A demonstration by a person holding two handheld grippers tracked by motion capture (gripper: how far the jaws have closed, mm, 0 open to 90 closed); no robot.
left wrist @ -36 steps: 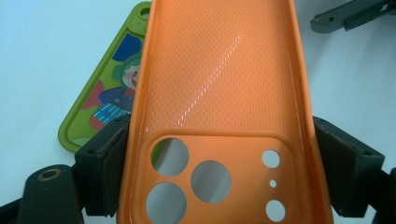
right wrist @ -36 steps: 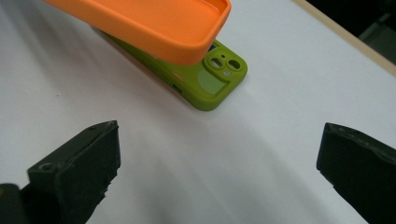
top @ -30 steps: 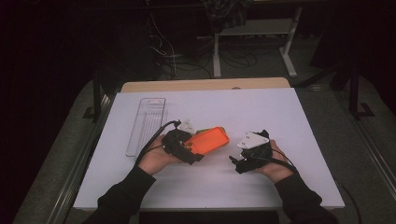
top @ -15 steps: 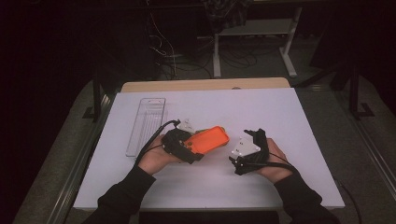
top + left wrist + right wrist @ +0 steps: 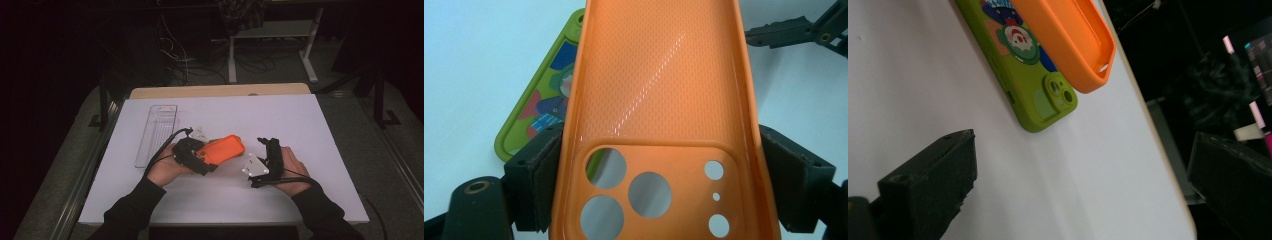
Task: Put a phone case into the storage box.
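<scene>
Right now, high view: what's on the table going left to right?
Clear plastic tray → left gripper, shut on the orange phone case → right gripper, jaws open, holding nothing.

orange phone case (image 5: 659,100) | hollow side up, clamped | above green phone (image 5: 1020,65)
</scene>
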